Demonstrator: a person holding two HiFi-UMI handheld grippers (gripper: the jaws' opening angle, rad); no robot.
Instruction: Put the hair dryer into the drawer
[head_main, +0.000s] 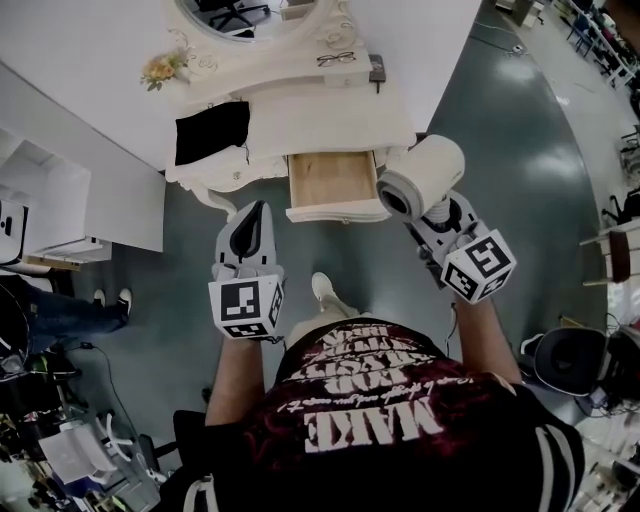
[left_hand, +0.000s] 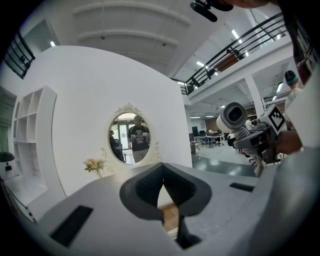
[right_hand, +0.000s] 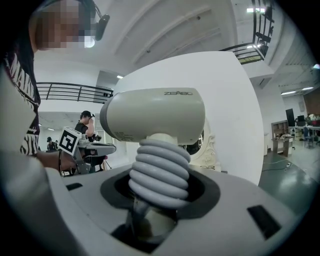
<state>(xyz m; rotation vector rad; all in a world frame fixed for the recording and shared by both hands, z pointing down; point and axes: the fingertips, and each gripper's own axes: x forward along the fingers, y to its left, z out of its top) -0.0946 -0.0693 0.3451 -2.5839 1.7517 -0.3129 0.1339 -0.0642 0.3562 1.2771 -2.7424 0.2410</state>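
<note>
Holding the dryer (head_main: 420, 175) in the air, just right of the open drawer (head_main: 333, 180) and outside it

The dryer is clamped by its ribbed handle between the jaws of the right gripper (head_main: 438, 212). Its pale barrel is carried across the top of the jaws, and one round end is turned up toward the head view. The drawer is seen pulled out from the front of the white table (head_main: 330, 110), with its wooden bottom exposed. The left gripper (head_main: 252, 222) is held near the drawer's left front corner without touching it; its jaws are closed together and it is empty. On the table, a black cloth (head_main: 212, 130) is laid at the left, glasses (head_main: 336, 58) are set near the back, and flowers (head_main: 160, 70) are placed beside the oval mirror (head_main: 250, 15)
</note>
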